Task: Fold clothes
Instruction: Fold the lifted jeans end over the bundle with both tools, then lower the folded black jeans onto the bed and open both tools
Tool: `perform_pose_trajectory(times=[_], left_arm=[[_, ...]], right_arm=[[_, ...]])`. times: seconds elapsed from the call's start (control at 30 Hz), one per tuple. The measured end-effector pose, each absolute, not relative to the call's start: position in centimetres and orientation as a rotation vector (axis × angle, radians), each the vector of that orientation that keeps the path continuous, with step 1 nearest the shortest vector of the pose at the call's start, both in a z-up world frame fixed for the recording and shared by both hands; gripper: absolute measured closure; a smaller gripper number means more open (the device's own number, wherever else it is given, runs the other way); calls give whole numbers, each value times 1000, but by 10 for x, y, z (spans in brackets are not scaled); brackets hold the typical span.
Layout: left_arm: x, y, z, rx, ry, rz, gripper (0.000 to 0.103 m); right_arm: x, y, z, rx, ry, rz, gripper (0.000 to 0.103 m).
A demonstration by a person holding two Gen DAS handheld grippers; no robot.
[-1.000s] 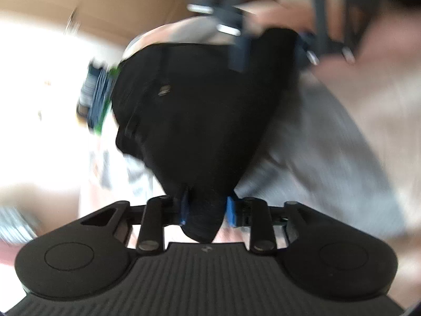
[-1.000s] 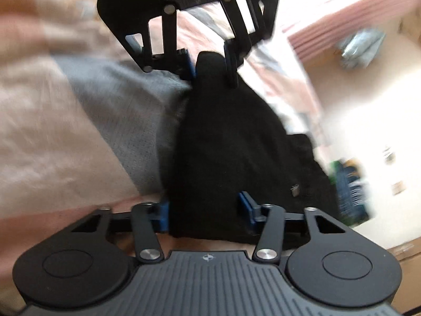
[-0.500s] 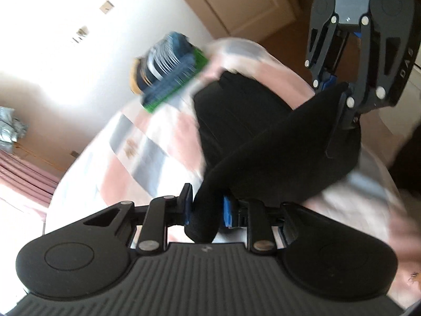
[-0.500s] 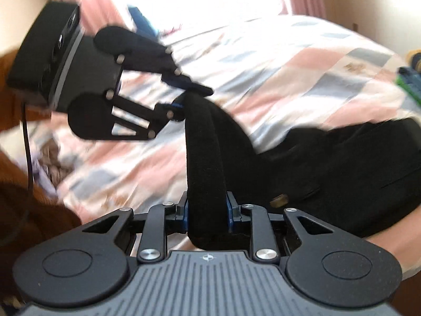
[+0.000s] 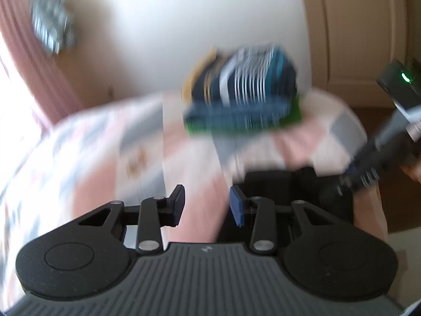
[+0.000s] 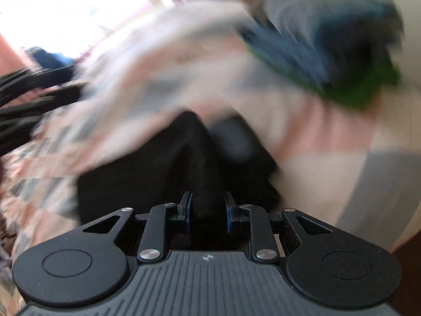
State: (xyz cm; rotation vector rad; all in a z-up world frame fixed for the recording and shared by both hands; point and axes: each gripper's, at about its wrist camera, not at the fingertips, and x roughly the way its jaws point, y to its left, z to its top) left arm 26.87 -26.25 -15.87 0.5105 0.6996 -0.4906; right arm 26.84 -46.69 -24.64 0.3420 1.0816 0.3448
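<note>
Laying the black garment (image 6: 184, 163) flat on the bed (image 6: 315, 131) goes best slowly: right hand-held gripper (image 6: 208, 210) pinches its fold at lower centre, left hand-held gripper (image 5: 206, 205) gapes empty.

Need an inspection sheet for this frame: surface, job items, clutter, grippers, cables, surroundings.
Surface: bed with patchwork quilt in pink, grey and white; heavy motion blur in both views.
Job's things: black garment lying on the quilt, one fold pinched at its near edge.
Clutter: stack of folded clothes, blue, striped and green, at the far side of the bed.
Grippers: left hand-held gripper open, nothing between its pads; right hand-held gripper shut on the black garment.
Cables: nothing seen.
Surroundings: pink curtain by a bright window, white wall, beige cabinet door.
</note>
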Motion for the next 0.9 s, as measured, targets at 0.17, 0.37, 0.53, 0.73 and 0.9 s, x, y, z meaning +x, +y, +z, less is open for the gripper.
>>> perform_pose_trajectory(times=[0.17, 0.37, 0.53, 0.73, 0.9], left_arm=[[218, -232, -192, 409, 876, -372, 73], [199, -232, -204, 288, 918, -311, 73], [212, -248, -220, 323, 913, -331, 73], [221, -228, -195, 282, 836, -256, 78], [261, -205, -201, 244, 808, -157, 81]], right_arm=[[264, -477, -240, 387, 1019, 388, 83], [277, -485, -191, 295, 864, 388, 86], [299, -500, -239, 288, 1011, 316, 83], [302, -506, -223, 286, 913, 274, 61], [326, -485, -215, 230, 817, 330, 62]])
